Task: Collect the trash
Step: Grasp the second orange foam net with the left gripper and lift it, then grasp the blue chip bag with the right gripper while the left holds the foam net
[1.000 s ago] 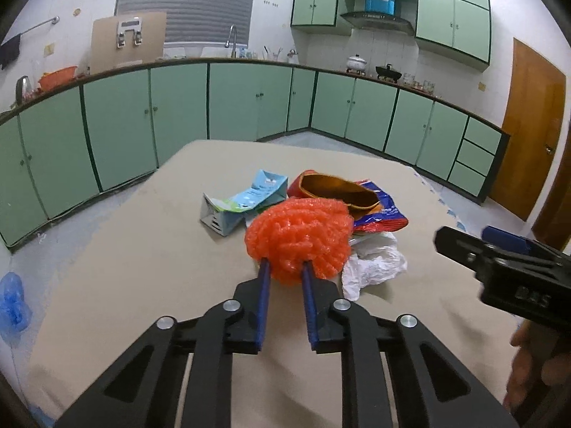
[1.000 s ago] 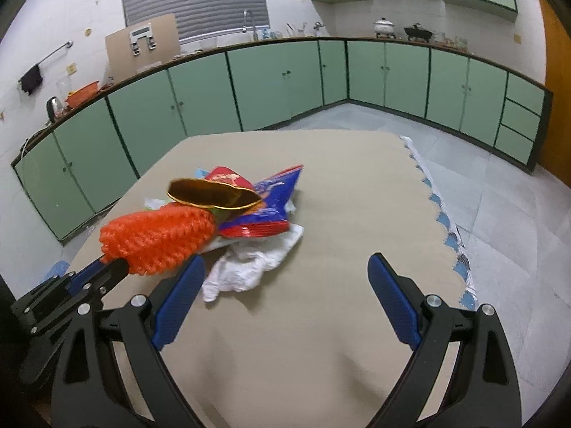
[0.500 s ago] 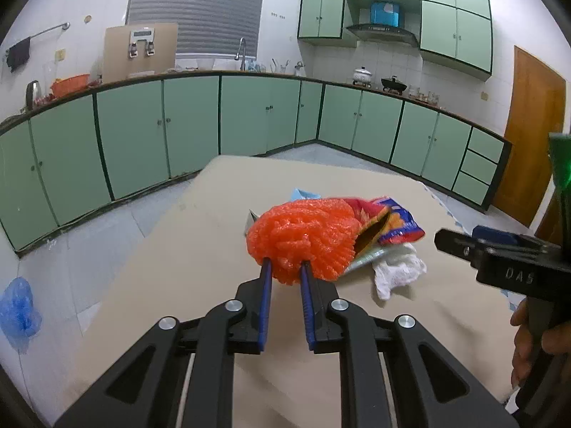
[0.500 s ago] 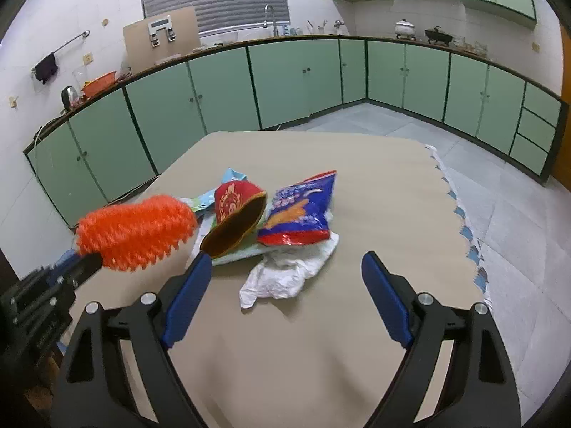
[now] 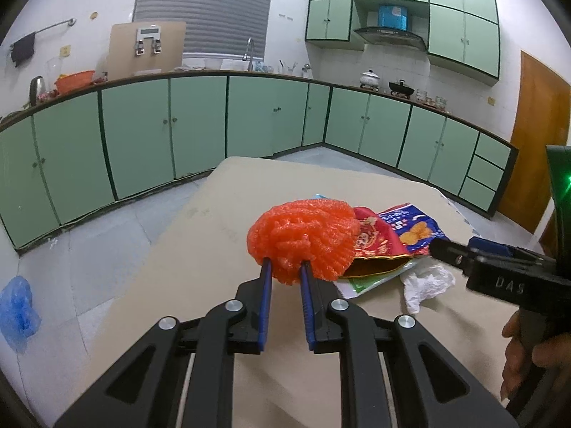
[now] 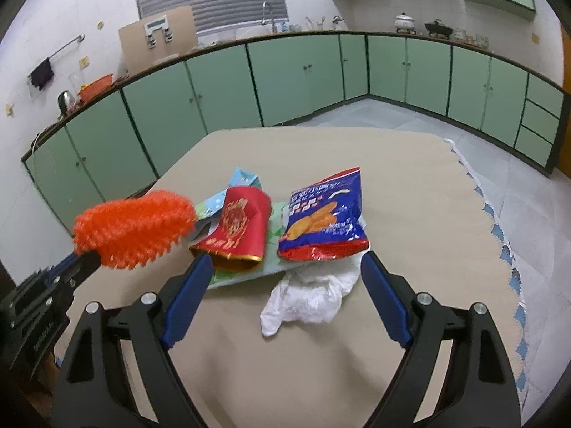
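The left gripper (image 5: 285, 267) pinches a bright orange foam net wad (image 5: 303, 240), lifted above the beige table (image 6: 410, 196). The right gripper (image 6: 285, 267) stands spread over crumpled white plastic (image 6: 310, 294); beyond lie a red wrapper (image 6: 239, 226) and a blue snack bag (image 6: 323, 219).

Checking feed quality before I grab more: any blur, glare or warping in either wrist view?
Left wrist: sharp, with the orange foam net crisp, cabinets bowed by the fisheye and dark corners. Right wrist: same bowing, left gripper slightly soft at the edge, white plastic bag bright, no glare.

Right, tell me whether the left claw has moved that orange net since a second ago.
Yes. In the right wrist view the orange net in the left claw has moved left, off the red packet.
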Available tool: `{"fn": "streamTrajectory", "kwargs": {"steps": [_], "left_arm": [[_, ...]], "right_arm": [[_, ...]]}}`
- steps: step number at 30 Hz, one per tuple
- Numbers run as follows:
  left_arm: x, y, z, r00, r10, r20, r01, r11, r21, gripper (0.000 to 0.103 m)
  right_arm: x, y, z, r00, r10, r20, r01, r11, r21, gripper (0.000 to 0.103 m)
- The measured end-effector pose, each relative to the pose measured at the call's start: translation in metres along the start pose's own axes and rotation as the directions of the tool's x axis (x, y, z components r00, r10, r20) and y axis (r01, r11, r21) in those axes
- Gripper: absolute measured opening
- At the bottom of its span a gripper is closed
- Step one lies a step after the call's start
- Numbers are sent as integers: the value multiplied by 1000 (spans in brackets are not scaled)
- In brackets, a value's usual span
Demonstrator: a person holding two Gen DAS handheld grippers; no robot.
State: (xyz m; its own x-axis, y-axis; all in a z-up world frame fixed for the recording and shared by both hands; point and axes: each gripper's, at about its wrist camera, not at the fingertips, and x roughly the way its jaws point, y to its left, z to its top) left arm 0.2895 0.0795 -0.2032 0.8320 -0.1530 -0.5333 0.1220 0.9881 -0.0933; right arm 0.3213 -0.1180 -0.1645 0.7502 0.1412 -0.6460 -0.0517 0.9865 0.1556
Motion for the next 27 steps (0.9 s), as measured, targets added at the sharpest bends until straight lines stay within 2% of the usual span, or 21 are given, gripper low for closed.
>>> {"fn": "streamTrajectory", "kwargs": {"steps": [4, 7, 12, 14, 15, 16, 18, 20, 21, 22, 27], "left_arm": [[0, 3, 1, 1000, -10, 11, 10, 1000, -1, 16], [5, -1, 2, 1000, -23, 20, 22, 1000, 4, 16], [15, -6, 3, 999, -41, 29, 41, 999, 0, 16], [17, -7, 3, 999, -44, 26, 44, 999, -11, 16], [17, -6, 2, 999, -45, 25, 45, 999, -12, 16], [17, -7, 1, 999, -42, 24, 43, 999, -10, 16], [16, -8, 0, 999, -40, 21, 40, 999, -5, 16], [15, -8, -1, 999, -36, 22, 36, 999, -2, 16], [14, -8, -1, 999, -36, 20, 36, 999, -3, 16], [13, -7, -1, 999, -34, 20, 34, 999, -5, 16], [4, -15, 3, 999, -40, 28, 40, 999, 3, 16]], "right_arm": [[11, -13, 3, 999, -37, 2, 37, 999, 33, 83], [18, -17, 3, 996, -83, 17, 82, 996, 15, 82], [36, -29, 3, 994, -107, 10, 106, 993, 50, 82], [43, -32, 2, 995, -102, -2, 102, 993, 55, 79], [48, -33, 2, 996, -91, -17, 92, 994, 56, 72], [51, -35, 3, 997, -79, -27, 80, 995, 55, 61], [52, -36, 2, 998, -55, -40, 57, 997, 56, 47], [47, -37, 2, 999, -39, -23, 40, 998, 54, 44], [43, -36, 1, 1000, -26, -18, 27, 998, 53, 25], [40, -37, 1, 1000, -9, -19, 10, 999, 54, 18], [12, -38, 0, 1000, 14, 17, -15, 999, 49, 13]]}}
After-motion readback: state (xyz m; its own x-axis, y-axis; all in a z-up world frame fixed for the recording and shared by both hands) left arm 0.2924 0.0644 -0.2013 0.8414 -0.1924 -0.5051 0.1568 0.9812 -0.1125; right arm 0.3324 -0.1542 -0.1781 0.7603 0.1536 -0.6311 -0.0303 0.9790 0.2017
